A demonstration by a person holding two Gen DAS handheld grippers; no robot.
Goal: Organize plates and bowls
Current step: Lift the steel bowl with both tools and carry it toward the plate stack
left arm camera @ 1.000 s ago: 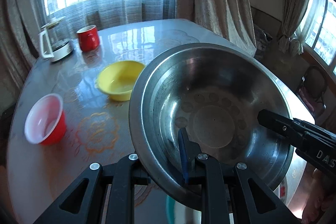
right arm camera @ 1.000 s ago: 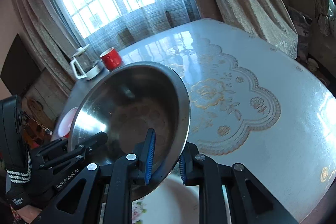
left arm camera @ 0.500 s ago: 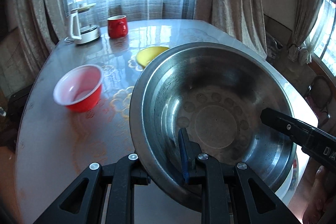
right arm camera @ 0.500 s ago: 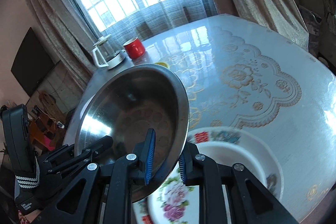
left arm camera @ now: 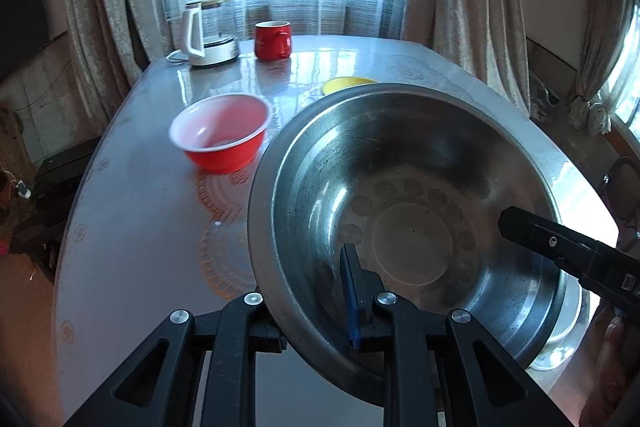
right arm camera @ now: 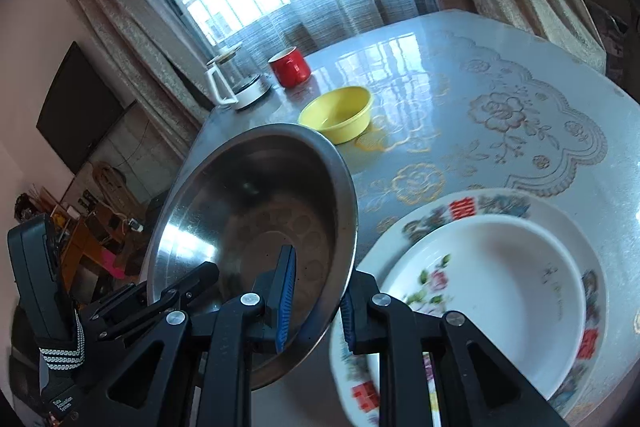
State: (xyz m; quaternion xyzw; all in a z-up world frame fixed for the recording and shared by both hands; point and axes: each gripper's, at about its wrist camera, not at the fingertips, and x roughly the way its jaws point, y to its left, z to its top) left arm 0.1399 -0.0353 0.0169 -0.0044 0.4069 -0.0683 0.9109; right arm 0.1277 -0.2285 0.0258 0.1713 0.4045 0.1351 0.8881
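My left tool [left arm camera: 320,311] and right tool [right arm camera: 314,301] each pinch the rim of the steel bowl [left arm camera: 408,211] on opposite sides, holding it tilted above the surface [right arm camera: 460,131] beside the stacked floral plates [right arm camera: 480,279]. The thin, slick rim could slip if my hands drift apart. The bowl could then strike the plates or the red bowl [left arm camera: 220,137].

Silver steel basin [left arm camera: 404,187], a red bowl [left arm camera: 220,139] white inside, a plain yellow bowl [right arm camera: 338,113], a red mug [left arm camera: 273,41], white flower-printed plates [right arm camera: 500,291], and gold floral tracery across the pale table [right arm camera: 520,115]
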